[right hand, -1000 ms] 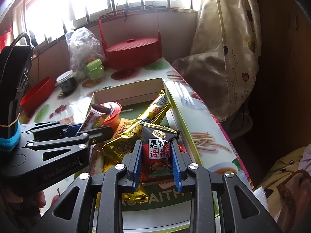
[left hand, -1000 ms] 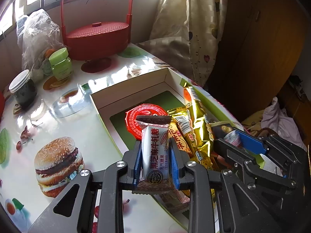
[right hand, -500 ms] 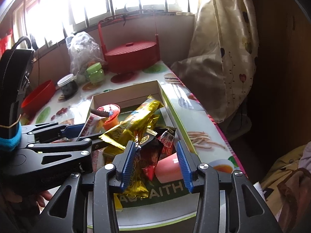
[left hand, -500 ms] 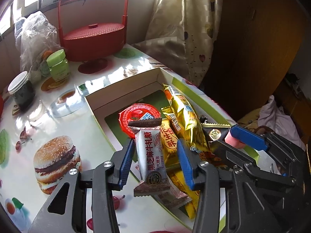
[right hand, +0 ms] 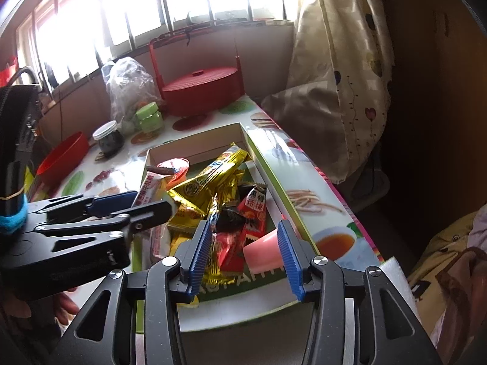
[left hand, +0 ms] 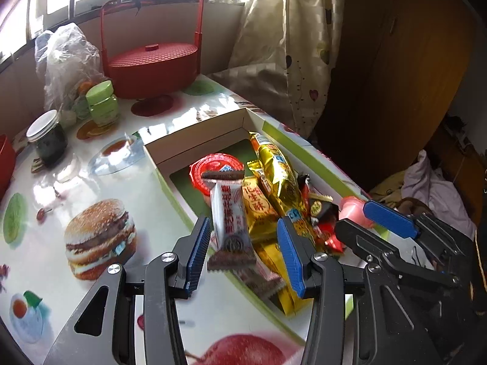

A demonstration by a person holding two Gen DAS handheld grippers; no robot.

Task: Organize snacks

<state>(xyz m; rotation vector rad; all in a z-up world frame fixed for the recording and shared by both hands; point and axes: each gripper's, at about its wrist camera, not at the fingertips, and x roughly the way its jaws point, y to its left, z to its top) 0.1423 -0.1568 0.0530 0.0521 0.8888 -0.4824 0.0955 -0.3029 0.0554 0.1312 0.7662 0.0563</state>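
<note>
The left gripper has spread wide, releasing the white, brown-ended nougat bar, which tips into the shallow green cardboard box. The right gripper has likewise parted from the red-black candy packet, now lying among the gold wrappers; both snacks seem delivered.

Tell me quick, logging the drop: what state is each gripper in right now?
Left gripper: open, holding nothing; the white candy bar sits between its jaws, ungripped.
Right gripper: open, empty, above the snack box.
</note>
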